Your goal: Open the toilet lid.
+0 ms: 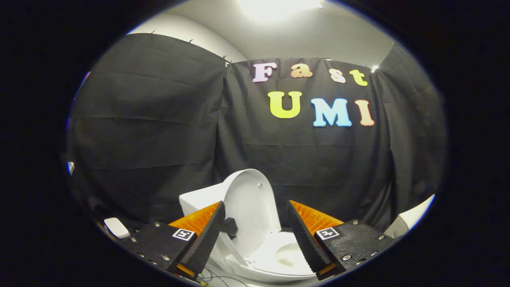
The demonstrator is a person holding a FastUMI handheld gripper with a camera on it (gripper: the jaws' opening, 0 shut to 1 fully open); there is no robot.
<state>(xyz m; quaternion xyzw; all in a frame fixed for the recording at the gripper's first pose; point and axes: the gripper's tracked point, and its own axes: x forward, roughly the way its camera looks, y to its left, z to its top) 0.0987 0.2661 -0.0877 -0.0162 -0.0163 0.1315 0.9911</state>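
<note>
Black cloth wall behind toilet (pixel 275 255), pale ceiling with bright lamp (pixel 275 6) above. We hold gripper (pixel 255 235) above toilet, fingers spread wide, gripping nothing. Lid (pixel 251 207) already raised, standing near upright at back of toilet, seen in gap between fingers. Seat (pixel 279 259) down, just ahead of fingers, bowl opening visible. Cistern (pixel 197 201) behind lid. Small white object (pixel 116 227) left of toilet; what it is, we cannot tell.

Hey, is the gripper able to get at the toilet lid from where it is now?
Probably yes. The gripper is open, and the raised toilet lid stands just ahead, between its fingers, with nothing in between. The lid already looks upright over the seat.
</note>
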